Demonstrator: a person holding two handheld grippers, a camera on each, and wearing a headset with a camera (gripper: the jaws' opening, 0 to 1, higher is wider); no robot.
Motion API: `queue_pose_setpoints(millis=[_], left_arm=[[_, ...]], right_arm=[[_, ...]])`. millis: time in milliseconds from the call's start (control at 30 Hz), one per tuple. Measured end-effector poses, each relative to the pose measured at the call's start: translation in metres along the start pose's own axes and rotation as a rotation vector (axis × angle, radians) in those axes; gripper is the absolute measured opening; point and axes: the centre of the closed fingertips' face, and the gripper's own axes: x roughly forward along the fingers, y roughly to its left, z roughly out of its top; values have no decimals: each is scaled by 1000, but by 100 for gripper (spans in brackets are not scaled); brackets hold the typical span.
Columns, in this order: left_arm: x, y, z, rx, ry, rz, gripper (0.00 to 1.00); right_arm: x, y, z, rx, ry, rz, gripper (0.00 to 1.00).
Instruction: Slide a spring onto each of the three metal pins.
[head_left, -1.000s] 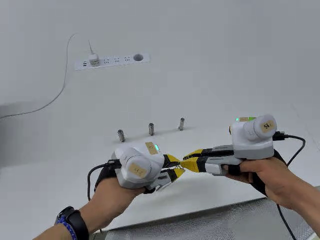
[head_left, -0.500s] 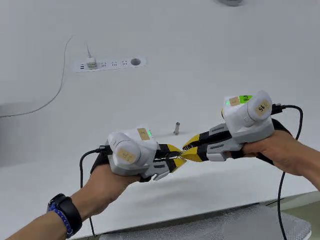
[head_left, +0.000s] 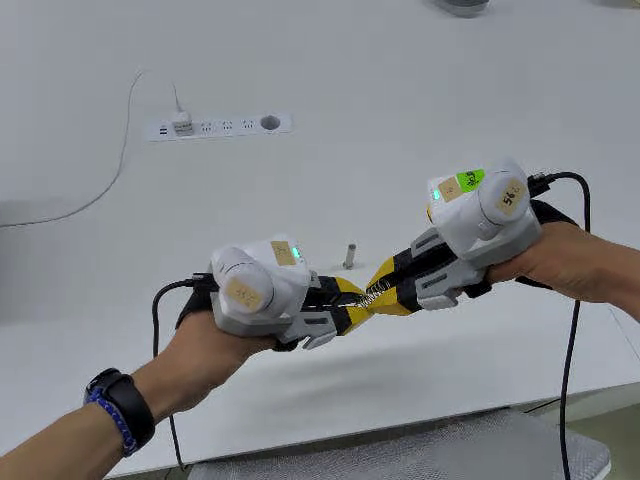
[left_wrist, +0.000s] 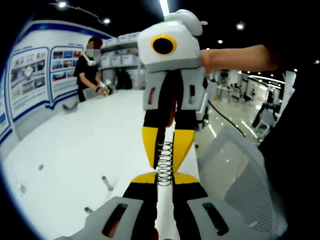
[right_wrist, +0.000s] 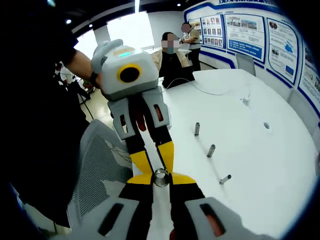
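A small coil spring (head_left: 372, 293) spans the gap between my two grippers, held in the air above the white table's front edge. My left gripper (head_left: 345, 305) is shut on one end and my right gripper (head_left: 388, 283) is shut on the other. In the left gripper view the spring (left_wrist: 164, 162) runs from my left gripper (left_wrist: 164, 179) up into the right one's yellow jaws. The right gripper view has the spring (right_wrist: 160, 176) end-on in my right gripper (right_wrist: 160, 179). Three metal pins (right_wrist: 196, 129) (right_wrist: 211, 150) (right_wrist: 225, 179) stand in a row on the table. One thin pin (head_left: 350, 254) stands just behind the grippers.
A white power strip (head_left: 215, 127) with a plug and a cable lies at the back of the table (head_left: 450, 150). A grey mesh chair (head_left: 400, 455) sits below the front edge. People stand and sit at the table's far end (right_wrist: 172, 55).
The right gripper has tilted up and closed in on the left gripper's tips, so the spring now spans both. The head camera has shifted, and two pins are now behind the left gripper.
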Motion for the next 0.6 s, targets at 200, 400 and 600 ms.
queue_pose_setpoints(millis=[200,400,600], left_arm=[[-2,-3,0,11,0,-22,9],[-1,-7,-3,9,2,-40,10],[2,-8,-10,-17,13,-34,11]], right_arm=[[1,5,-2,-33,28,43,13],[2,7,-6,-45,45,56,13],[8,6,-14,-14,38,32,12]])
